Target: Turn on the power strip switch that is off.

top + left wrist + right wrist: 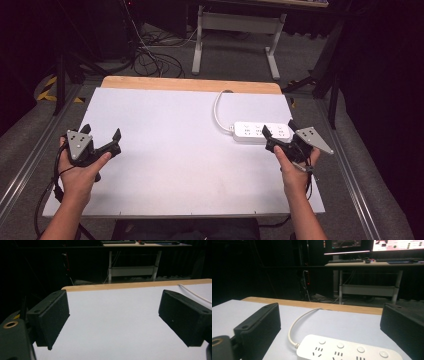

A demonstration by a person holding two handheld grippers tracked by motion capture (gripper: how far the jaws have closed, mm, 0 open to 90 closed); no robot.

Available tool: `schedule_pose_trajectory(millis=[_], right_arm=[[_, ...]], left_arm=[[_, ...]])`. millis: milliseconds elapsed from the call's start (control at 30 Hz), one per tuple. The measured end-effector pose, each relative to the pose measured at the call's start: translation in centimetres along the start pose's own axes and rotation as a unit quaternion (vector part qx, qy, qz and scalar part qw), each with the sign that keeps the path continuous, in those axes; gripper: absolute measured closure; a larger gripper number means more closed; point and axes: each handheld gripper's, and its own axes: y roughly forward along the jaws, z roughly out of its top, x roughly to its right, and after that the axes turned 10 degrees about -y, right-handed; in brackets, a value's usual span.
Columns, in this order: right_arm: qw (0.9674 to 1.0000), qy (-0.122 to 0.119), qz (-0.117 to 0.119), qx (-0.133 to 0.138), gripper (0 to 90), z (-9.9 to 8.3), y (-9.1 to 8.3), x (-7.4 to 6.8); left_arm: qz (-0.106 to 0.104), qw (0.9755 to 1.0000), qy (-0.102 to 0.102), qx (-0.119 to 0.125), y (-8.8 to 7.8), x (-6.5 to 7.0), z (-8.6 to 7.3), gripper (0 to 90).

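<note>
Dark workshop space is surrounding a white-topped table [165,150] with a wooden strip along its far edge, and a desk frame is standing on the floor beyond. A white power strip [261,131] is lying flat near the table's right side, its long axis running left to right across the table, socket face and buttons turned upward. Its white cable [218,107] is leaving the left end and curving toward the far edge.

The right gripper [279,132] is hovering just on the near side of the strip, jaws spread wide, empty, and framing the strip in the right gripper view [350,350]. The left gripper [102,134] is waiting well apart over bare table, jaws likewise wide and empty.

Judging by its look, the strip is a rigid, light, smooth plastic body, likely slippery; gripping across its narrow width near the middle seems best, since the trailing cable may drag.
</note>
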Motion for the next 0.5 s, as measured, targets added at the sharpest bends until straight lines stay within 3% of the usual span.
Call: schedule_pose_trajectory(millis=[133,267,500], right_arm=[[0.9999,0.004,0.012,0.007,1.4,-0.1,-0.02,0.09],[0.9997,-0.009,0.019,0.015,1.4,-0.2,-0.05,0.08],[0.9995,-0.012,0.028,0.009,1.8,-0.46,-0.05,0.02]], left_arm=[[0.0,1.0,0.0,0.0,0.01,0.01,0.0,10.2],[0.0,1.0,0.0,0.0,0.02,-0.05,0.01,10.3],[-0.005,1.0,0.001,-0.001,-0.08,0.19,0.0,10.3]])
